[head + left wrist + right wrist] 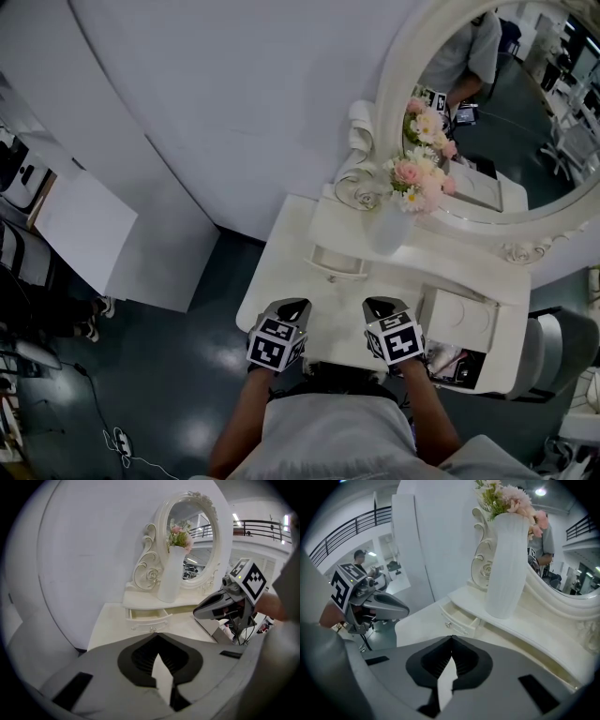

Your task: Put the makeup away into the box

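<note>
A white square box [459, 319] sits on the right of the white dressing table [286, 281]. Just in front of it, at the table's front right corner, lie small dark and pinkish makeup items [452, 362], partly hidden by my right hand. My left gripper [292, 306] hovers over the table's front middle, fingertips together, nothing between them. My right gripper [378, 306] hangs beside it, left of the box, also shut and empty. In the left gripper view the jaw tips [157, 634] meet above the tabletop, and the right gripper [202, 611] shows at the right.
A small drawer [337, 261] stands open under the raised shelf. A white vase of pink flowers [389, 225] stands on the shelf before the oval mirror [506, 103]. A grey chair [562, 347] is at the right, dark floor at the left.
</note>
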Tool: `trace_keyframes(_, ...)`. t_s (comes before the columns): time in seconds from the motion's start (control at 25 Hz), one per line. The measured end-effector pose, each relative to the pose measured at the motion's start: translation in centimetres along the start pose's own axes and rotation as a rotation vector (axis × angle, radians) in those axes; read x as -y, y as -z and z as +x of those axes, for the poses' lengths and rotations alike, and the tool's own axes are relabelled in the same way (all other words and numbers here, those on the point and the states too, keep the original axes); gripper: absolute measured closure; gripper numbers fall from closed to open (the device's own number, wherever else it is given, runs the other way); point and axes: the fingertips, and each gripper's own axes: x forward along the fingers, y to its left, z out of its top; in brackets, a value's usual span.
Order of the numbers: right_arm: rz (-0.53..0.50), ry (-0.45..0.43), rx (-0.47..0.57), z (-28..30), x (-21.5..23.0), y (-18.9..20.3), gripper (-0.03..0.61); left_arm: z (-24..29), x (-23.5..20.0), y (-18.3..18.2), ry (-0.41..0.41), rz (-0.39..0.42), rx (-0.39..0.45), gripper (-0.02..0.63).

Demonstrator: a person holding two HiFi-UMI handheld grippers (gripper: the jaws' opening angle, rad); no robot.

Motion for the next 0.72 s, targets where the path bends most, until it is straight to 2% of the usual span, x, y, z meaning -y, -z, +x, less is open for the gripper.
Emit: trace_keyframes(0.72, 0.006, 0.016, 0.114, -2.3, -0.4, -2.3, 0.575, -1.9, 0.8, -3.0, -0.005, 0.051, 0.072, 0.595)
